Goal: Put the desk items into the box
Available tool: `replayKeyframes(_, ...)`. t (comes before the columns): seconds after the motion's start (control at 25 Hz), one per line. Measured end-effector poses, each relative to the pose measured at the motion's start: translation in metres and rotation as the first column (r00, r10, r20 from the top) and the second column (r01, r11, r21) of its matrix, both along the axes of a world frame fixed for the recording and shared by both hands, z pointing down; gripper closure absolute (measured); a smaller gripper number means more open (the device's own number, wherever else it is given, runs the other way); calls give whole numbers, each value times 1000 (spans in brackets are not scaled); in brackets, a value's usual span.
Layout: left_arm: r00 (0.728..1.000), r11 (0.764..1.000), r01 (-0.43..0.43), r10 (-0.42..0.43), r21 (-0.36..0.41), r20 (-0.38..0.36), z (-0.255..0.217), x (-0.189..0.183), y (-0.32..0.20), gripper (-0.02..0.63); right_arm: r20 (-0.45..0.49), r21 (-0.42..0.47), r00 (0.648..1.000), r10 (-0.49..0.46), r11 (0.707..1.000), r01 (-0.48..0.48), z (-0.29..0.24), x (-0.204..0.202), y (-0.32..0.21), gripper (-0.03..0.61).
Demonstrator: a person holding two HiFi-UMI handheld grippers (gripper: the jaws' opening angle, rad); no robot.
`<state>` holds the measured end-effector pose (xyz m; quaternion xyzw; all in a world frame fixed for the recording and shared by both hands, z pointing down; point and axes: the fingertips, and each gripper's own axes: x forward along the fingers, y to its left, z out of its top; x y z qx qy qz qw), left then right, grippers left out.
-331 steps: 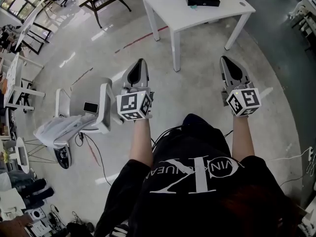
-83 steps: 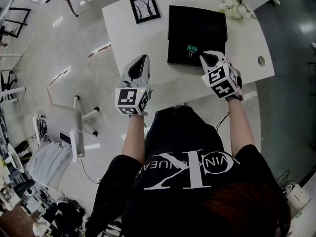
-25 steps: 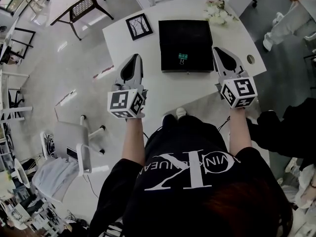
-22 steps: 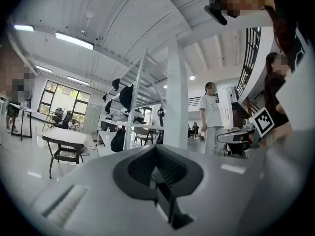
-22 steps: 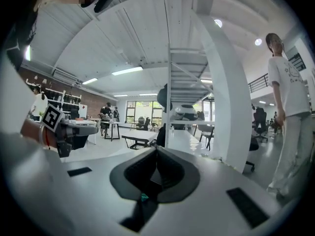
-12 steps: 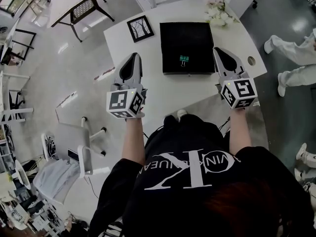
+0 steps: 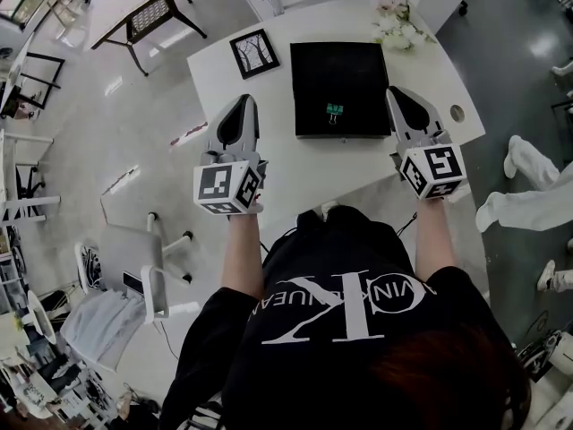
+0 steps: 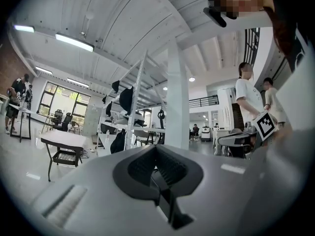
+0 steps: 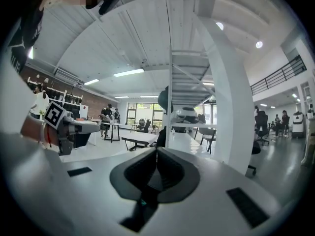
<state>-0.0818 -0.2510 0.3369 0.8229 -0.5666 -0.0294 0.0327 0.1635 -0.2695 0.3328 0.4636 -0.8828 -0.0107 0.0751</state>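
Holding left tool (image 7: 243,107) and right tool (image 7: 397,98) over the near edge of the worktop (image 7: 295,164), flanking the black box (image 7: 340,65), both pressed together, pinching nothing, likely choosing the next item. Keeping the green clip (image 7: 334,110) inside the box by its near wall. Leaving picture frame (image 7: 254,53) at far left corner, flowers (image 7: 397,25) at far right corner, both with open room.

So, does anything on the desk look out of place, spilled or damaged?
Nothing stands out. The black box sits square on the desk, the green binder clip lies inside it, and the framed picture and flowers look intact.
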Motion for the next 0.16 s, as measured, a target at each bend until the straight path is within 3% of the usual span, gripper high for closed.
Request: replayKeyframes(0.16, 1000, 1000, 1, -1, 4, 4, 0, -1, -4, 604, -5, 2, 1000, -14, 1000, 14, 2, -4, -3, 563)
